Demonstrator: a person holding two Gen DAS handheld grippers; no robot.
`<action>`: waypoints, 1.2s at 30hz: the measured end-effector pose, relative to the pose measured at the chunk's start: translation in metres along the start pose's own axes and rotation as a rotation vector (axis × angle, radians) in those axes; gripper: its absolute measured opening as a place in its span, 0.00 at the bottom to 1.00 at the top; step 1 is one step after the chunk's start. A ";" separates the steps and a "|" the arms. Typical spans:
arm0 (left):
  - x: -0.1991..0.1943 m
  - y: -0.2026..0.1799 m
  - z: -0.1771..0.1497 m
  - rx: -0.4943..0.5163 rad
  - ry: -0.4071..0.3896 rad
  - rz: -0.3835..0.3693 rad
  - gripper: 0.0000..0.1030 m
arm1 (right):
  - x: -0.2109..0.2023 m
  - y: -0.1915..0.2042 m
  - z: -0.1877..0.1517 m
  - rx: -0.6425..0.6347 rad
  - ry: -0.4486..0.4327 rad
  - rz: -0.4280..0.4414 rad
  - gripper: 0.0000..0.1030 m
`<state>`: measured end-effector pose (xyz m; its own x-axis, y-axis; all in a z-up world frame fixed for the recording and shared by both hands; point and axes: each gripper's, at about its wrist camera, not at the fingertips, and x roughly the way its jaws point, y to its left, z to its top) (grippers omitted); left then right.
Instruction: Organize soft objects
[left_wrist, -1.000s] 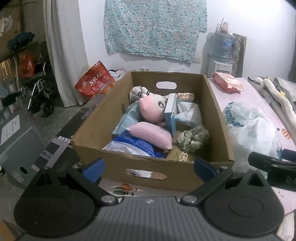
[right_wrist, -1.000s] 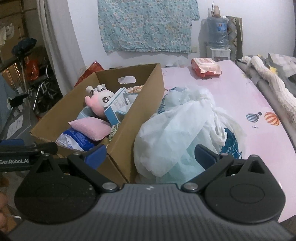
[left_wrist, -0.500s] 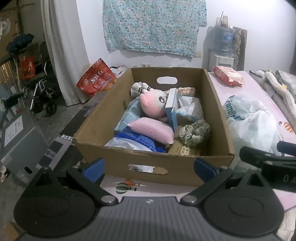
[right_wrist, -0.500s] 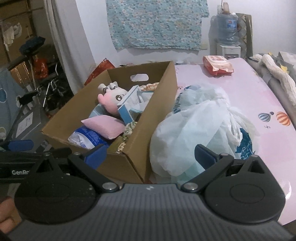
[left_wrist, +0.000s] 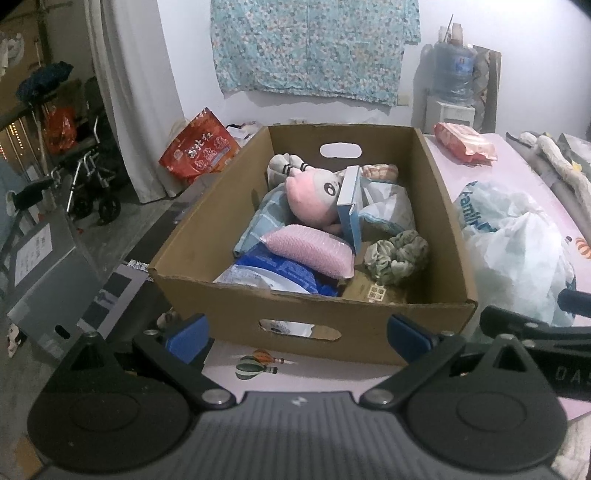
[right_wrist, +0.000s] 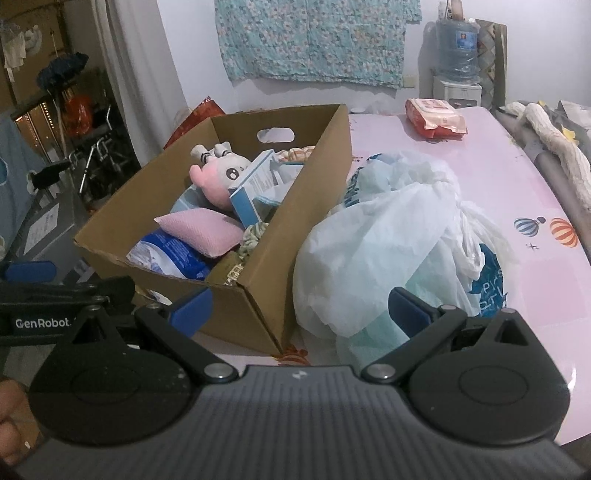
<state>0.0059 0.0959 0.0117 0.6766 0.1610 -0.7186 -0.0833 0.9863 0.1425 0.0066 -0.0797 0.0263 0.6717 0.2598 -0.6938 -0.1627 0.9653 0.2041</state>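
Observation:
A cardboard box (left_wrist: 303, 314) (right_wrist: 314, 184) stands on the pink table (right_wrist: 498, 177). It holds a pink plush toy (left_wrist: 310, 199) (right_wrist: 218, 177), a pink pillow (left_wrist: 310, 249) (right_wrist: 203, 229), a green scrunchie (left_wrist: 397, 254), a blue-white packet (left_wrist: 273, 271) and a blue box (left_wrist: 349, 206). White plastic bags (right_wrist: 388, 251) (left_wrist: 517, 243) lie right of the box. My left gripper (left_wrist: 297, 338) is open and empty before the box's near wall. My right gripper (right_wrist: 299, 308) is open and empty, in front of the box corner and the bags.
A pink wipes pack (right_wrist: 434, 118) lies at the table's far end. A cream knit cloth (right_wrist: 557, 155) lies at the right edge. A red bag (left_wrist: 199, 147), a stroller (left_wrist: 92, 177) and grey boxes (left_wrist: 44, 266) stand on the floor to the left. A water dispenser (left_wrist: 452, 81) stands by the wall.
Both grippers have drawn back and risen slightly, so the box appears farther and more from above. The right view has swung left towards the box. Both stay open and empty.

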 end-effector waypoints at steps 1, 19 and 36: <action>0.000 0.000 0.000 0.000 0.001 -0.002 1.00 | 0.000 0.000 0.000 0.002 -0.001 -0.001 0.99; 0.004 -0.001 -0.002 -0.011 0.027 -0.007 1.00 | 0.001 -0.002 -0.001 0.009 0.003 -0.015 0.99; 0.010 -0.001 -0.003 -0.009 0.062 -0.003 1.00 | 0.010 -0.002 -0.002 -0.001 0.045 -0.028 0.99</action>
<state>0.0111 0.0965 0.0025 0.6306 0.1594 -0.7596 -0.0881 0.9871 0.1339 0.0122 -0.0789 0.0175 0.6428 0.2338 -0.7295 -0.1451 0.9722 0.1837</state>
